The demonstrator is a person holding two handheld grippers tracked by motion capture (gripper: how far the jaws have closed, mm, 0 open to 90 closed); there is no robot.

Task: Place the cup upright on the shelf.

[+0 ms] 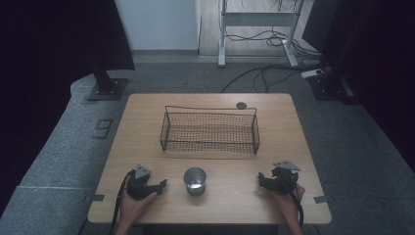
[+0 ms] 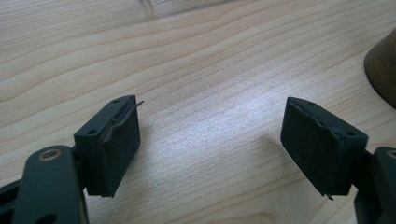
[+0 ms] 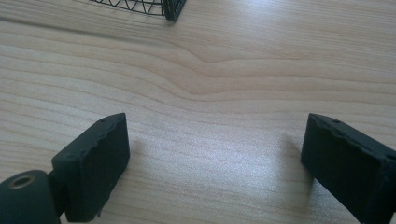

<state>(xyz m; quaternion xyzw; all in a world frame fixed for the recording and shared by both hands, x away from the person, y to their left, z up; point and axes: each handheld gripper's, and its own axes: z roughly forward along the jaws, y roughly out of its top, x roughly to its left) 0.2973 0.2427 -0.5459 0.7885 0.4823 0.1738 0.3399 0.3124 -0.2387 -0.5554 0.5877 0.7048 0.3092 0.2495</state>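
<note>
left gripper (image 1: 161,185): held in the person's left hand (image 1: 133,201) at the near left of the table (image 1: 147,147), jaws pointing toward the cup, spread wide, nothing between them
left gripper, own view (image 2: 210,140): both black pads well apart over bare wood grain; pad (image 2: 114,144) on the left has a frayed edge, pad (image 2: 322,144) on the right is chipped along the top
right gripper (image 1: 260,180): held in the person's right hand (image 1: 288,198) at the near right, jaws pointing inward toward the cup, spread wide, holding nothing
right gripper, own view (image 3: 215,163): two pads far apart, bare table between; a corner of the basket (image 3: 154,7) sits ahead of the jaws, up and to the left
metal cup (image 1: 195,181): upright, open top, on the table between the two grippers, near the left jaws' tips but not touching, well apart from the right jaws
cup, left gripper view: a brown curved edge (image 2: 383,65) shows ahead and right of the right-hand pad; cannot tell for sure it is the cup
wire basket (image 1: 209,131): black mesh, rectangular, beyond both sets of jaws, mid-table, looks empty
dark round disc (image 1: 241,105): flat on the table just behind the basket's far right corner
grey plates: three-cornered plate (image 1: 143,171) on top of the left gripper, another (image 1: 287,165) on the right
cables: black cable (image 1: 117,205) trails off the near edge from the left gripper; another (image 1: 297,208) from the right
</note>
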